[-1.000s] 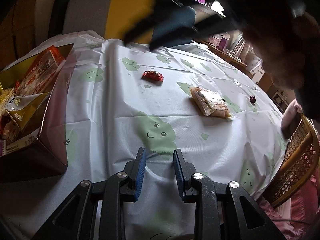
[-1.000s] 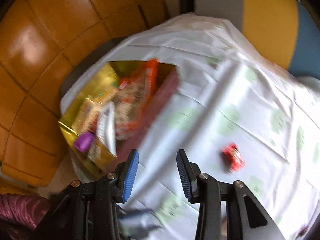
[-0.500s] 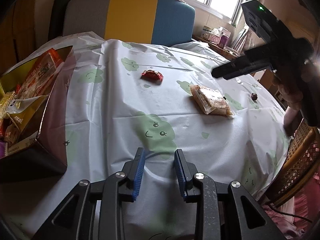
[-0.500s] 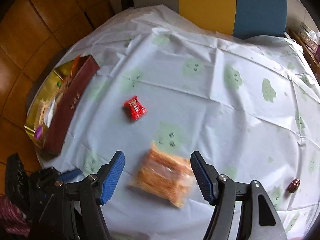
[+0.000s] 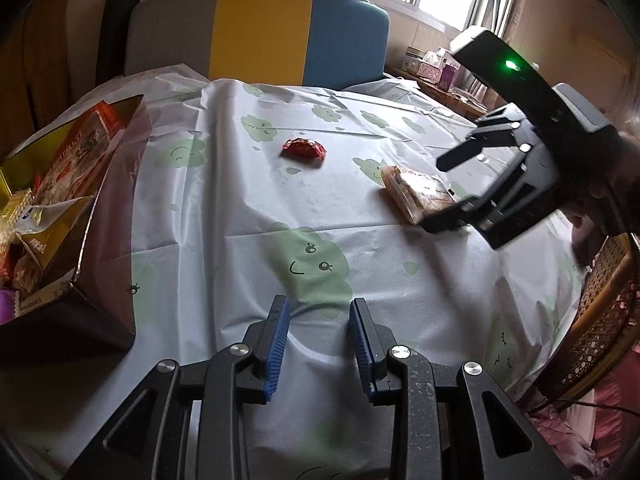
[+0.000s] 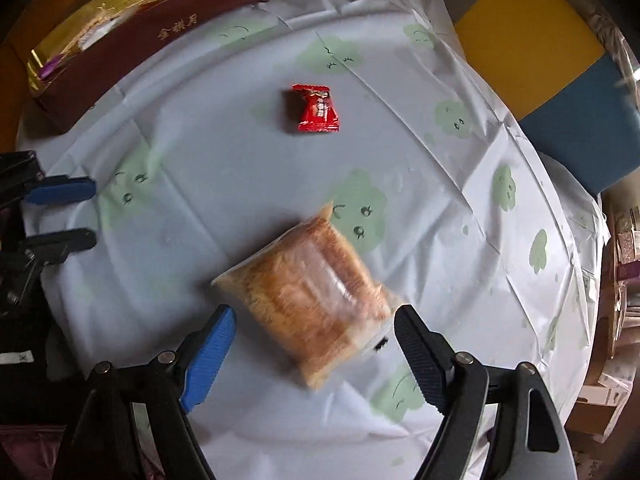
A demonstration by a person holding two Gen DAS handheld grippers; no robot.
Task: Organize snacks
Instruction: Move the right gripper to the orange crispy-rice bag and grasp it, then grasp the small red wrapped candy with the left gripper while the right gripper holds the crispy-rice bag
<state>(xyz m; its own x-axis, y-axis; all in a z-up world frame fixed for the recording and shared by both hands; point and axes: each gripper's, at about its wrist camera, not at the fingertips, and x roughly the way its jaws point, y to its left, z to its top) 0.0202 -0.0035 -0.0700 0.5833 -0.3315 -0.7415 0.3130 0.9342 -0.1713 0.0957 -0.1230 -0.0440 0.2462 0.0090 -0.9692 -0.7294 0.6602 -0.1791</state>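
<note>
A clear packet of orange-brown biscuits (image 6: pixel 316 292) lies flat on the cloud-print tablecloth (image 6: pixel 224 160). My right gripper (image 6: pixel 314 314) points down over it, jaws opening, with the packet's near end between the fingers and neither pad touching it. In the left wrist view that gripper (image 5: pixel 438 194) hangs over the packet (image 5: pixel 416 192). A red wrapped candy (image 6: pixel 318 110) (image 5: pixel 303 149) lies alone further along the cloth. My left gripper (image 5: pixel 318 308) (image 6: pixel 88 214) stands open with nothing in it, low over the cloth near the table's edge, beside the maroon box (image 5: pixel 116 208).
The maroon box (image 6: pixel 160 28) has a gold lining and holds several snack packets (image 5: pixel 76 160). A grey, yellow and blue chair back (image 5: pixel 260 36) stands behind the table. A wicker chair (image 5: pixel 600 320) is at the right edge. Shelves with boxes (image 6: pixel 624 248) lie beyond.
My right gripper swung from above the box across the table, came down over the biscuit packet, and its jaws spread wide. The left gripper stayed where it was.
</note>
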